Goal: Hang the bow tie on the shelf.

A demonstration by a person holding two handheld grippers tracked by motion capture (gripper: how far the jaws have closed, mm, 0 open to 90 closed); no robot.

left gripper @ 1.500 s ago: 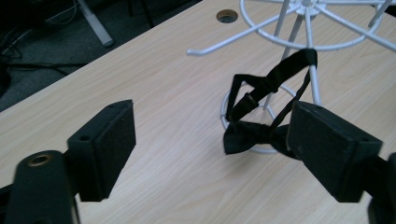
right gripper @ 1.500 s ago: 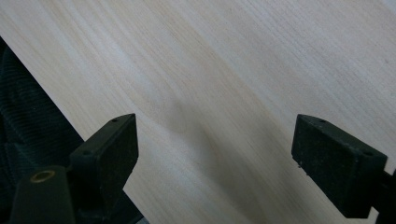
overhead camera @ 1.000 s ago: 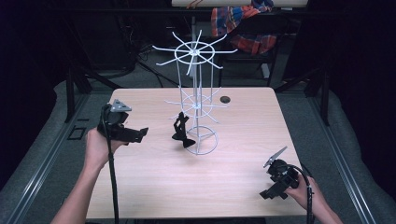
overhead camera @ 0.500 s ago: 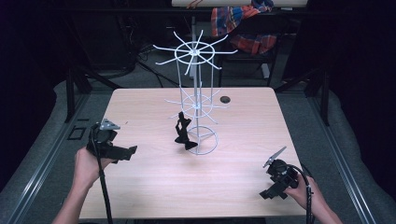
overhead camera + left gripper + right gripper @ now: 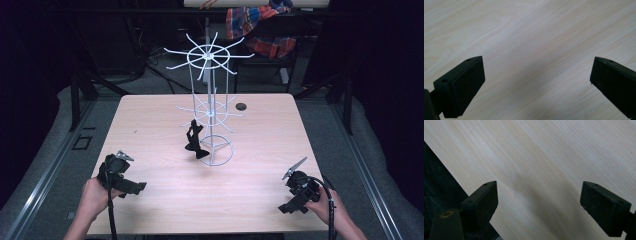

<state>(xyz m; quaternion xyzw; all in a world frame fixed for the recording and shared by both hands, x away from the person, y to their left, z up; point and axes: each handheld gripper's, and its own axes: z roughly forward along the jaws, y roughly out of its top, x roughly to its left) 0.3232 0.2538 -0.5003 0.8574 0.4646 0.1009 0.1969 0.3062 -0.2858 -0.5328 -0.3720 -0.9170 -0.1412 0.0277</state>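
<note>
The white wire rack (image 5: pixel 210 107) is set upright on the table (image 5: pixel 150 125), between its middle and its far edge, with its round base ring resting on the wood. Two tiers of radiating wire arms are carried on its central post, a wide one at the top and a smaller one lower down. A black figure-like object (image 5: pixel 195 142) is seen just beside the base ring on its left; whether it touches the rack or hangs from an arm cannot be told. A small dark round spot (image 5: pixel 241 106) is seen on the surface near the far edge, to the right of the rack.

The left gripper (image 5: pixel 131 187) is held by a hand (image 5: pixel 92 197) at the near left corner, well apart from the rack. In the left gripper view its jaws are spread wide, with nothing but bare wood between them.

The right gripper (image 5: pixel 290 206) is held by the other hand (image 5: pixel 327 205) at the near right corner. In the right gripper view its jaws are likewise held wide apart over bare wood, close to the table's edge, beyond which a dark floor (image 5: pixel 436 185) is seen.
</note>
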